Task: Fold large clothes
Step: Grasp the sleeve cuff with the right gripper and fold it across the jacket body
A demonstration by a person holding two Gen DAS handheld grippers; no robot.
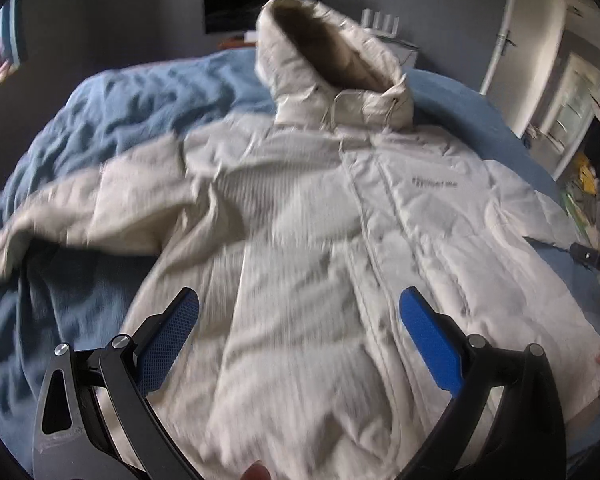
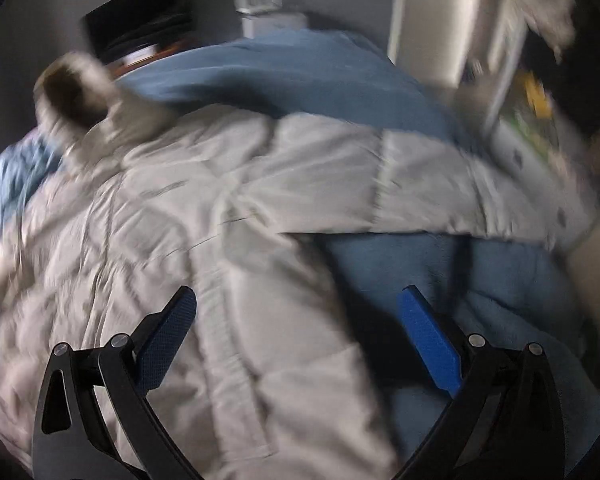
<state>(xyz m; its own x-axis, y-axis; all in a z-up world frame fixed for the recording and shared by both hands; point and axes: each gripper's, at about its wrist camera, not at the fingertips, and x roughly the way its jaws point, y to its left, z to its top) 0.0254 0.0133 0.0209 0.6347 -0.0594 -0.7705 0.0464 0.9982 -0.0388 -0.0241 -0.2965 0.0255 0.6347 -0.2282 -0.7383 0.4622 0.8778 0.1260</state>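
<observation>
A cream hooded puffer jacket (image 1: 308,208) lies front up on a blue blanket (image 1: 112,112), hood (image 1: 324,64) toward the far wall, both sleeves spread out. My left gripper (image 1: 300,332) hovers open above the jacket's lower front, blue pads wide apart, nothing between them. In the blurred right wrist view the same jacket (image 2: 180,220) fills the left and middle, its sleeve (image 2: 440,200) stretching right. My right gripper (image 2: 296,332) is open over the jacket's right hem edge, holding nothing. The tip of the right gripper (image 1: 592,258) shows at the right edge of the left wrist view.
A dark screen (image 1: 260,0) hangs on the grey wall behind the bed. A white door (image 1: 508,40) and cluttered shelves (image 1: 580,92) stand at the right. Blue blanket (image 2: 480,280) lies bare to the right of the jacket body. A fingertip (image 1: 256,472) shows at the bottom.
</observation>
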